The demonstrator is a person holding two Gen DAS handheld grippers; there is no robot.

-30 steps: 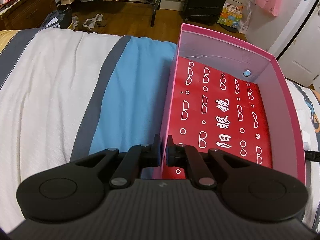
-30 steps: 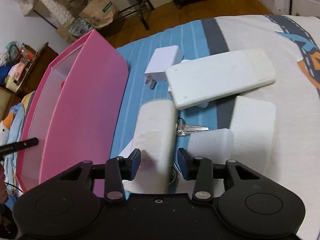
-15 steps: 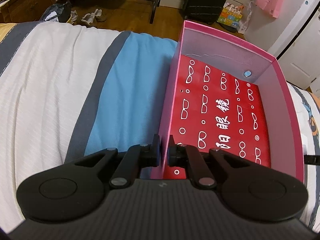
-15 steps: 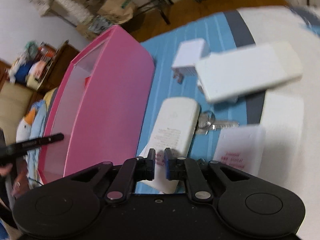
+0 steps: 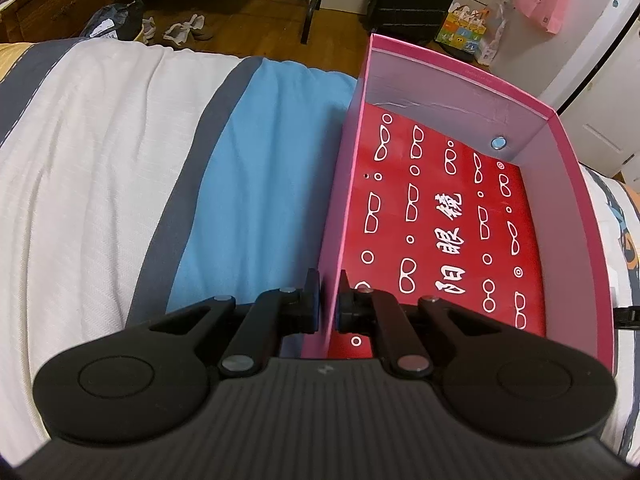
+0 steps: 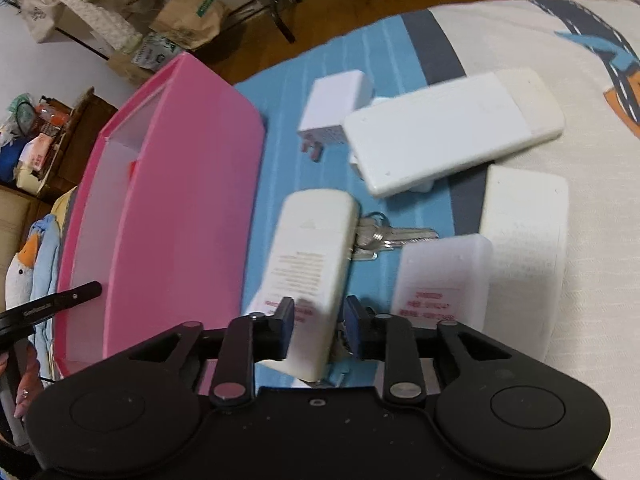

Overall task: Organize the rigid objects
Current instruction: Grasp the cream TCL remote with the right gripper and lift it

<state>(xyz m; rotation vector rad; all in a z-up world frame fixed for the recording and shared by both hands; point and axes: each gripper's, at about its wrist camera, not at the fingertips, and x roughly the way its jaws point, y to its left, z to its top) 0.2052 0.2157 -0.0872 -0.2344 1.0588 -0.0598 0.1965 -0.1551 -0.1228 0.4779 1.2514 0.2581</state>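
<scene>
- The left gripper (image 5: 329, 300) was pinched on the near left wall of the pink rectangular cardboard box (image 5: 568, 216), one finger outside the wall and one inside.
- The box sat on the striped white, grey and blue bed cover (image 5: 100, 168). Its floor was a red sheet printed with white spectacle outlines and characters (image 5: 444, 224).
- A small round silver disc (image 5: 499, 143) showed on the box's far inner wall.
- The right gripper (image 6: 319, 330) was clamped on the near end of a white rounded slab with fine printed text (image 6: 310, 264); the slab's far end pointed away along the fingers.
- The slab lay just right of the pink box's outer wall (image 6: 188, 216), over the blue stripe of the cover.
- A bunch of silver keys (image 6: 384, 236) lay touching the slab's right edge.
- Right of the keys lay a translucent white block with red print (image 6: 444, 276), and beside it a plain white rectangular block (image 6: 524, 248).
- Farther off lay a long white flat case (image 6: 452, 132), resting partly over a white plug adapter with metal prongs (image 6: 332, 104).
- Whether the held slab was clear of the bed cover could not be determined.
</scene>
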